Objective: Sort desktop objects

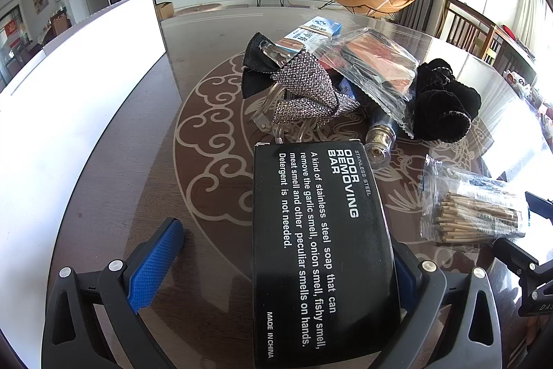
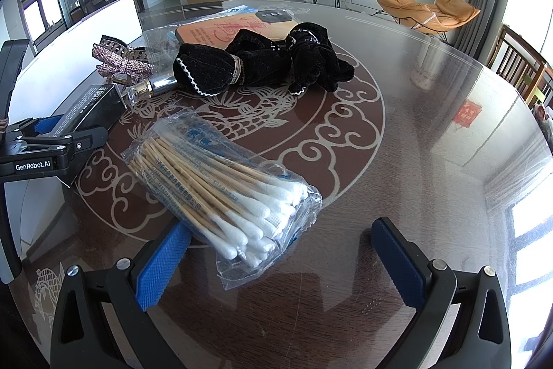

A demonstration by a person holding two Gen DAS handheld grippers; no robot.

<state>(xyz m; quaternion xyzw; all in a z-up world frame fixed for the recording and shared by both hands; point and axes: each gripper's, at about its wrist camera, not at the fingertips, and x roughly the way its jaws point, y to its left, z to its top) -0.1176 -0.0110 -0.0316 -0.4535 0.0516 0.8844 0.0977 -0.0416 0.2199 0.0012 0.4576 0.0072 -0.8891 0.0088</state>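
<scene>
Now the right gripper [image 2: 276, 260] sits with its jaws wide apart around the near, cotton-tipped end of the swab packet [image 2: 224, 185], whose long axis runs away to the left. The left gripper [image 1: 287, 260], also spread, has the black box [image 1: 321, 251] against its right finger.

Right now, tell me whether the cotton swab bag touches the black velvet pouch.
Apart. The right wrist view shows a strip of bare patterned table between the cotton swab bag and the black velvet pouch.
</scene>
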